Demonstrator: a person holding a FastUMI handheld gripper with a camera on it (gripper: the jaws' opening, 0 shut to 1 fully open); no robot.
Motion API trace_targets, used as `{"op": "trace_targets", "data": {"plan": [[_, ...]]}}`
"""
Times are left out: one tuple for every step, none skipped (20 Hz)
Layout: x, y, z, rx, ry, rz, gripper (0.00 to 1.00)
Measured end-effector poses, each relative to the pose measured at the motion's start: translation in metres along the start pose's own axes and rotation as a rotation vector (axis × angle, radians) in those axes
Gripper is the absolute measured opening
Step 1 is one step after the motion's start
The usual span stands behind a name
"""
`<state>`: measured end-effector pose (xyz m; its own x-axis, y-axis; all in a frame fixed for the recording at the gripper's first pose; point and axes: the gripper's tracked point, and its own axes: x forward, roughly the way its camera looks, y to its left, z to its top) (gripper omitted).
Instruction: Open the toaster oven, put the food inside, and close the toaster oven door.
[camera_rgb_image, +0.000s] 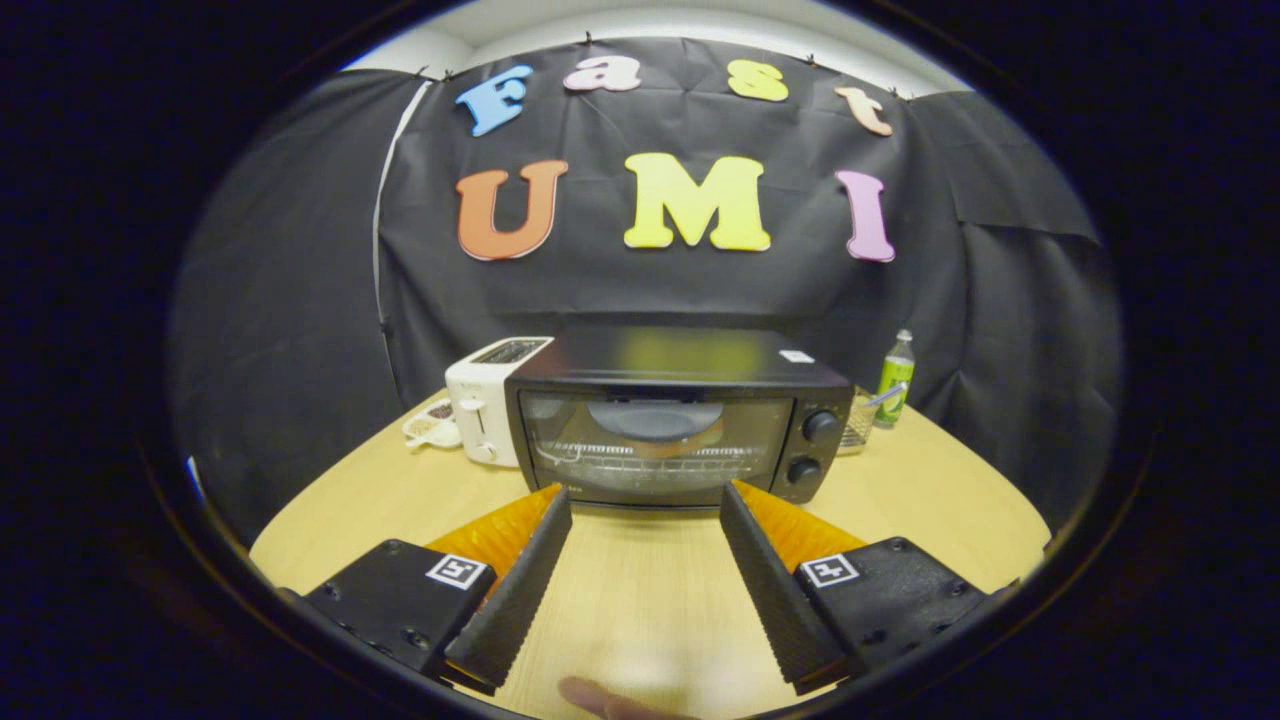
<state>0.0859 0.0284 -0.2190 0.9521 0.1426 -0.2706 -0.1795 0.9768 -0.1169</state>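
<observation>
Fingertip (600, 700) lay nearest, gripper (645, 510) wide apart, gripping nothing, above table (900, 500) middle; toaster oven (680, 420) door closed, round thing inside; fits before opening or after closing

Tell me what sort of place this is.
Probably a staged kitchen-style test booth, not a real kitchen: a toaster oven and a white toaster sit on a wooden table backed by black cloth. The gripper, jaws open and holding nothing, points at the shut oven door.
</observation>
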Motion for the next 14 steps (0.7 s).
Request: {"op": "trace_targets", "data": {"plan": [[-0.016,-0.004,0.017,0.000,-0.027,-0.006,0.99],[-0.032,-0.010,0.035,-0.001,-0.061,-0.016,0.99],[-0.050,-0.019,0.055,-0.002,-0.097,-0.033,0.99],[-0.069,-0.025,0.076,0.000,-0.135,-0.045,0.98],[-0.083,-0.029,0.088,0.002,-0.165,-0.048,0.98],[-0.101,-0.032,0.101,0.007,-0.188,-0.045,0.98],[-0.118,-0.036,0.113,0.018,-0.220,-0.046,0.98],[-0.135,-0.042,0.124,0.027,-0.250,-0.055,0.98],[-0.147,-0.048,0.132,0.033,-0.276,-0.068,0.98],[-0.158,-0.053,0.139,0.033,-0.294,-0.081,0.98],[-0.167,-0.056,0.144,0.031,-0.307,-0.092,0.98],[-0.175,-0.058,0.151,0.029,-0.319,-0.103,0.98],[-0.179,-0.059,0.158,0.025,-0.329,-0.111,0.98],[-0.184,-0.057,0.168,0.023,-0.342,-0.113,0.98]]}}
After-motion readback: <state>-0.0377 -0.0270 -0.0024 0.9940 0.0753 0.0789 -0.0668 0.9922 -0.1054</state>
